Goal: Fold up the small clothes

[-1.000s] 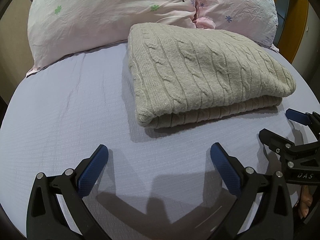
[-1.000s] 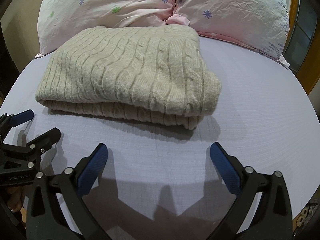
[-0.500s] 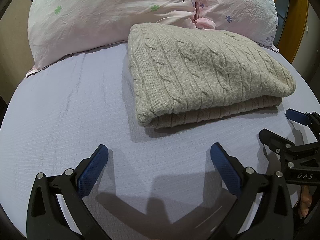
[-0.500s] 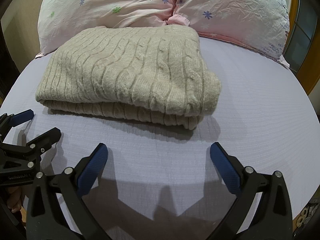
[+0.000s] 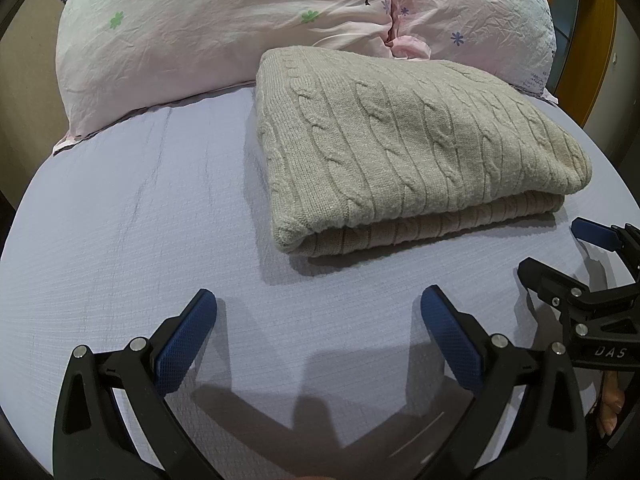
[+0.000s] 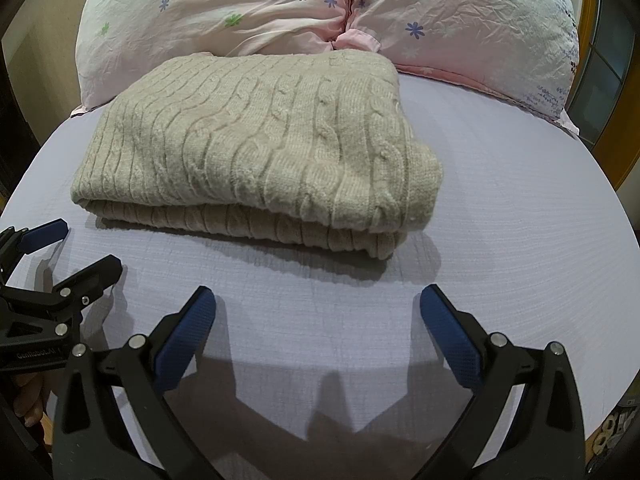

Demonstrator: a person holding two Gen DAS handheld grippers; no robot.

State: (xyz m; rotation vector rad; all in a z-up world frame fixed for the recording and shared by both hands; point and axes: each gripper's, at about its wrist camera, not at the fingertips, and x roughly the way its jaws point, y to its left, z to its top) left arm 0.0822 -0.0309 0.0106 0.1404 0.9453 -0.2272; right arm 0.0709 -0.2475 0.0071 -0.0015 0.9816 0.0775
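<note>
The cable-knit sweater (image 5: 416, 148) is lying folded on the bed (image 5: 140, 216), its far edge touching the pillows (image 5: 224, 36) at the head. It is showing as a compact rectangle of at least two layers, with the upper layer overhanging the lower along the near edge. No sleeve or hem is trailing outside the stack in either view. The near right corner, as the right wrist view shows it, is sitting rounded and slightly bulged rather than squared.

The left gripper (image 5: 318, 336) is hovering over the bare sheet just short of the sweater, its fingers (image 5: 184, 340) standing wide apart and gripping nothing. The right gripper (image 6: 318, 336) is doing likewise beside it, fingers (image 6: 450, 336) spread and empty. Neither is touching the garment.

Assessment: folding of this item is appearing complete or very nearly so. What may remain is a light squaring of the bulged corner, or moving the stack aside. No other clothes are showing in either view, so whether more items are waiting cannot be told.
</note>
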